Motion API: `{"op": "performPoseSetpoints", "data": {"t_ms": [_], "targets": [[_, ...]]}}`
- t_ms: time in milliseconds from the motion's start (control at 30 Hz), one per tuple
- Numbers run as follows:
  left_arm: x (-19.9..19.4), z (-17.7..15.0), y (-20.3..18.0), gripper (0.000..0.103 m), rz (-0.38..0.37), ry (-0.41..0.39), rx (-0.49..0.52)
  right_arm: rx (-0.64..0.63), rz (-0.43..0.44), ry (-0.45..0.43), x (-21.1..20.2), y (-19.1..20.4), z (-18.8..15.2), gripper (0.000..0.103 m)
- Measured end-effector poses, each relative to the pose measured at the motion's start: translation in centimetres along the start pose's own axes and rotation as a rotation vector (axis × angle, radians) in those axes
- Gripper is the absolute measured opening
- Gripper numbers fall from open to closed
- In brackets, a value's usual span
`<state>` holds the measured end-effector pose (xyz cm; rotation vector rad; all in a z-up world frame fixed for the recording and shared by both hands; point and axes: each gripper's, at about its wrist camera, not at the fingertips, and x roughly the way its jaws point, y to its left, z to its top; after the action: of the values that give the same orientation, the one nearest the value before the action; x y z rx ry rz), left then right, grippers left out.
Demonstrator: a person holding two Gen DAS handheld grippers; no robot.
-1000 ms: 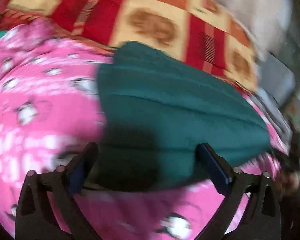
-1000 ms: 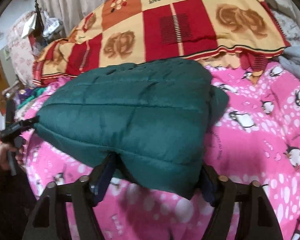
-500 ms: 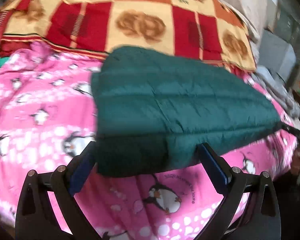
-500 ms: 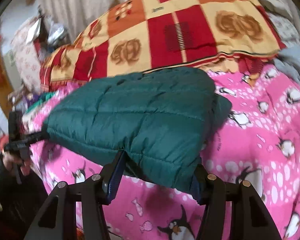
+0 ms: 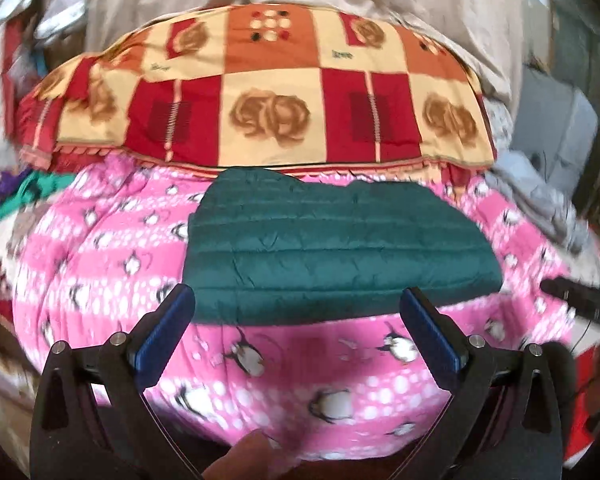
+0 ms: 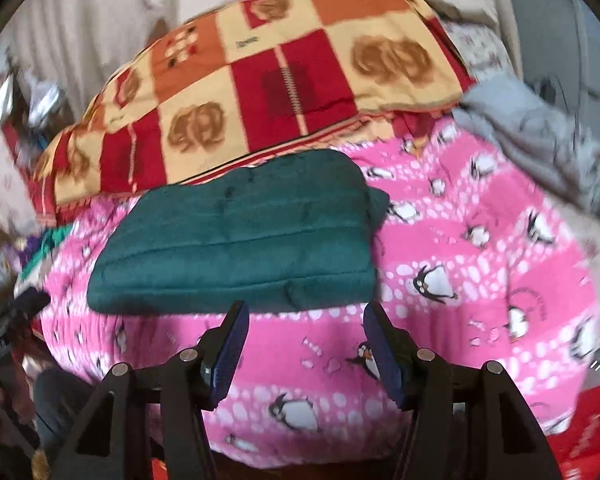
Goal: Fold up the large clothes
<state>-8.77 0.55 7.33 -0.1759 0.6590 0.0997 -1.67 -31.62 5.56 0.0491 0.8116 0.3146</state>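
Observation:
A dark green quilted jacket (image 5: 336, 244) lies folded into a flat rectangle on the pink penguin blanket (image 5: 284, 364). It also shows in the right wrist view (image 6: 240, 236). My left gripper (image 5: 298, 308) is open and empty, just in front of the jacket's near edge. My right gripper (image 6: 304, 320) is open and empty, just in front of the jacket's near right corner. Neither gripper touches the jacket.
A red, orange and cream patchwork quilt (image 5: 268, 96) lies behind the jacket, against a pale curtain. Grey clothing (image 6: 540, 136) is heaped at the right of the bed. Green and purple cloth (image 5: 24, 196) lies at the left edge. The other gripper (image 5: 580, 300) shows at the right.
Both grippers let go of the jacket and pulled back toward the bed's near edge. The jacket, held up before, now lies flat and folded on the blanket.

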Motion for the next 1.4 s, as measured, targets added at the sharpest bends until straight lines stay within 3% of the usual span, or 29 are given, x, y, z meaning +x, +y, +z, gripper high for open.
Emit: {"op": "performPoseSetpoints", "data": {"t_ms": [100,233,500,1400], "targets": [[-1.2,-0.2,-0.2,0.103,-0.061,0.033,-0.057,-0.043,-0.018,-0.033,-2.3,1.6,-0.5,0.057],[-2.2,-0.8,-1.7,0.103,0.015,0.053,-0.02,-0.079,-0.022,-0.055,-4.6,3.1,-1.1,0.057],[-3.7,-1.9,-3.8,0.103,0.039,0.035,0.023,-0.099,-0.007,-0.082,-6.8,4.1,-2.1,0.057],[-3.9,-2.2,-3.6,0.103,0.059,0.024,0.017,-0.088,-0.003,-0.099,-7.4,4.2,-1.8,0.057]]}}
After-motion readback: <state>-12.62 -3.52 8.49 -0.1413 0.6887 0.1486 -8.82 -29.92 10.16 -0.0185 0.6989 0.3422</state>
